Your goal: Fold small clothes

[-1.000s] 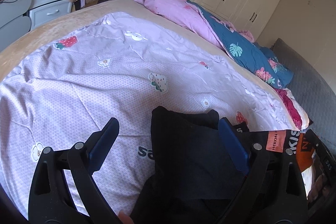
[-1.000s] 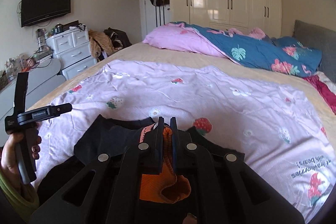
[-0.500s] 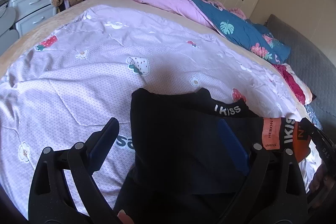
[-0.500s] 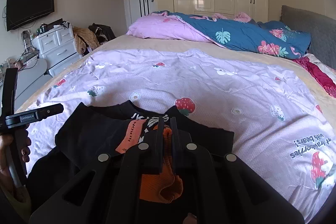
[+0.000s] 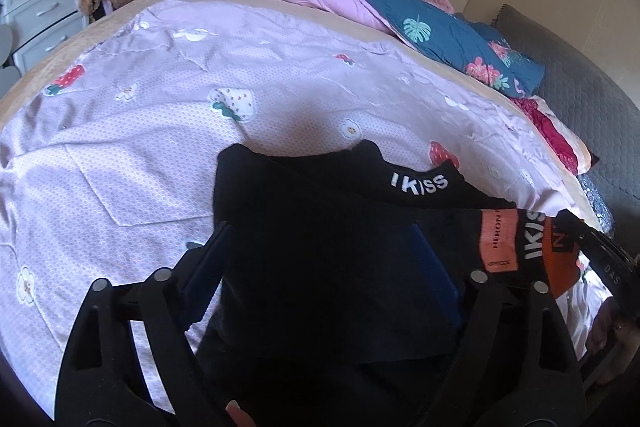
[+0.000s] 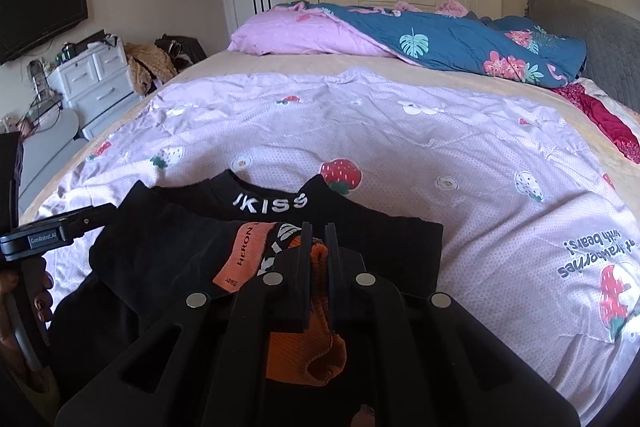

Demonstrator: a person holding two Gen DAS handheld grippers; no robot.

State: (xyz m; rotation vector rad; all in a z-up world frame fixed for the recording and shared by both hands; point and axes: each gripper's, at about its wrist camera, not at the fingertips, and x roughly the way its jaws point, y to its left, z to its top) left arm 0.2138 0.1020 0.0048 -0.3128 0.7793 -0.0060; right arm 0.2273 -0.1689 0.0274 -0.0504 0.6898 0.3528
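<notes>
Over the last second the black IKISS garment has come down from hanging onto the lilac strawberry bedsheet, its lettered band now lying flat toward twelve o'clock. The right gripper stays clamped on the orange ribbed trim at six o'clock. The left gripper has just been closing a little around the black cloth between its jaws (still apart, pads not visibly pressing). The garment looks laid out, so folding probably starts next.

The left gripper stands wide, its jaws just narrowing; the right gripper is clamped tight.
</notes>
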